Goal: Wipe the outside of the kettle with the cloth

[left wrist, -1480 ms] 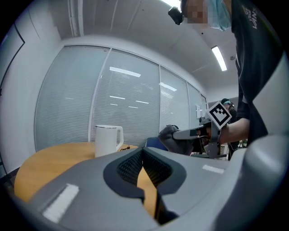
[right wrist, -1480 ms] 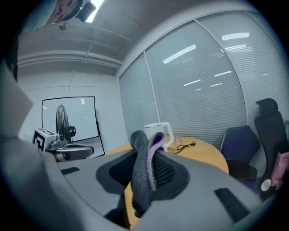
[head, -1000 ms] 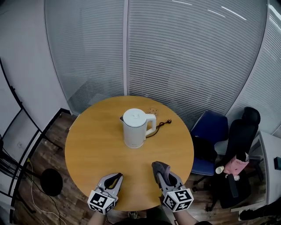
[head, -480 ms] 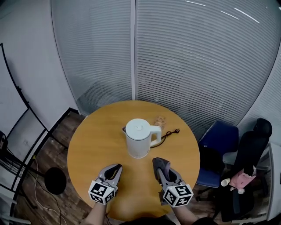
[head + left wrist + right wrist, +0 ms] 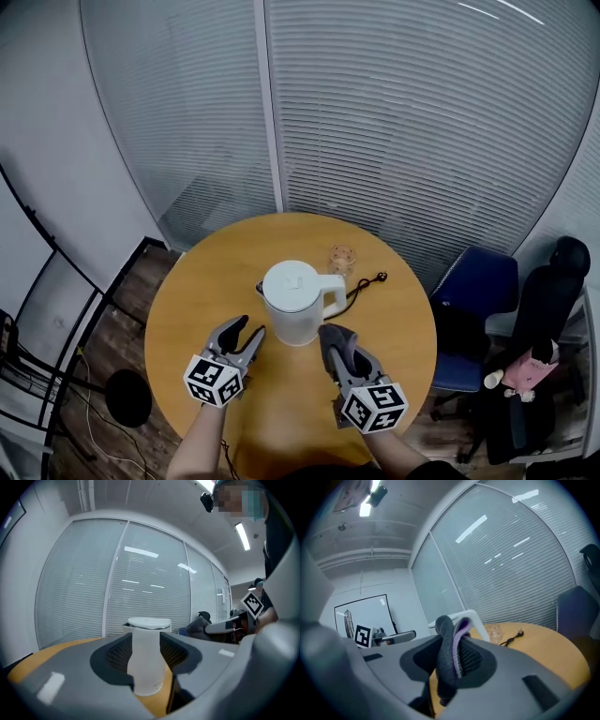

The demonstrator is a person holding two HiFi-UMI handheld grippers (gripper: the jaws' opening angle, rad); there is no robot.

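Both forearms rise from the bottom edge of the head view. The left gripper, lower left of centre, points up the frame. Its jaws have just been opening and stand apart, pinching nothing. The right gripper, lower right of centre, clamps the cloth.

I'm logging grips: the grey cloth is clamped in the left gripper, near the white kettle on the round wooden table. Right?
Wrong side: the grey cloth is clamped in the right gripper, as the right gripper view shows, near the white kettle on the round wooden table.
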